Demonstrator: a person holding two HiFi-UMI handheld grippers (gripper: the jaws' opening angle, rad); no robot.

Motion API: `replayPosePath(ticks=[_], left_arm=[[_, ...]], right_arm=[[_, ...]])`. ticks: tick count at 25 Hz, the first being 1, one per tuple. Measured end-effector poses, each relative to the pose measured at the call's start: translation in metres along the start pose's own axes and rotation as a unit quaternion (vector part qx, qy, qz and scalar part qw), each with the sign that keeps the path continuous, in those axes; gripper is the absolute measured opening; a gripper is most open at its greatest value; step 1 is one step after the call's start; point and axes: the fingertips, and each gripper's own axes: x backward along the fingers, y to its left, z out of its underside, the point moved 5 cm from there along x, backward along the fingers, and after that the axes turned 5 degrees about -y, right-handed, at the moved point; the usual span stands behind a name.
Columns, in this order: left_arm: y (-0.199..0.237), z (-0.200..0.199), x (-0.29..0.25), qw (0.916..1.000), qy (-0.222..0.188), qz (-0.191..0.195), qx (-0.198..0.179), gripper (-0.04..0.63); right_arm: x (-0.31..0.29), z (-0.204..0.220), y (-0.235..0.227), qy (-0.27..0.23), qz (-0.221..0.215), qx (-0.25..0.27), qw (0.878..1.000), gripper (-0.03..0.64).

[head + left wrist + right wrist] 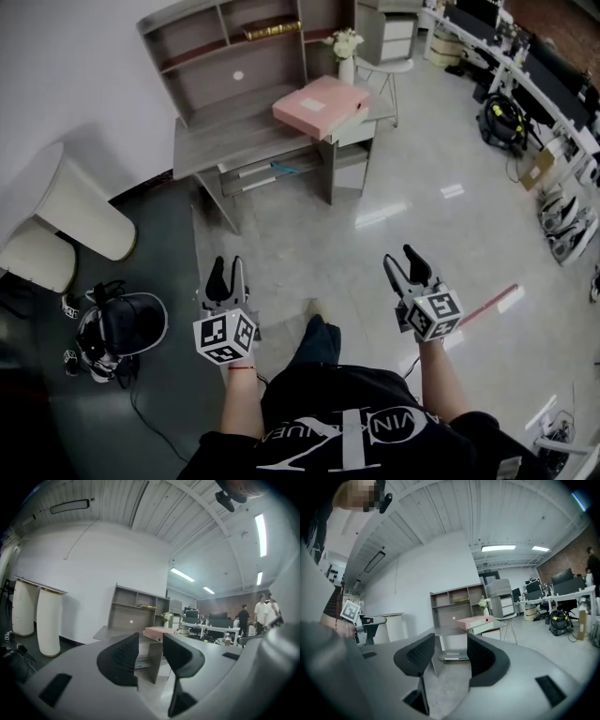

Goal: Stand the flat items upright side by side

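Well ahead of the left gripper [228, 265] and right gripper [402, 262], both being held spread and empty for pickup, pink binders [322, 105] are being left flat.

The pale, glossy floor [441, 234] fills most of the head view below me, turning to a darker strip [159, 272] at the left. A white wall [66, 75] takes the upper left, with two cream cylinders [89, 211] standing against it. At top centre stands a grey desk [211, 145] with a shelf hutch [234, 56] — a white stool [384, 67] and a drawer cabinet [394, 33] just beside it. Work desks [525, 70] line the upper right. Above me, strip lights [260, 534] run along a ribbed white ceiling [140, 503].
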Motion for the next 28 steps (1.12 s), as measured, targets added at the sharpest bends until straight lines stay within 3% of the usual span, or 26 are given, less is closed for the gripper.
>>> replayPosePath(ticks=[15, 28], left_arm=[[0.012, 0.029, -0.175, 0.9967, 0.061, 0.039, 0.036, 0.146], [0.029, 0.041, -0.301, 0.9946, 0.069, 0.055, 0.055, 0.146]], right_arm=[[-0.123, 0.001, -0.072, 0.07, 0.032, 0.006, 0.997, 0.216], [-0.25, 0.006, -0.097, 0.098, 0.003, 0.034, 0.995, 0.216]])
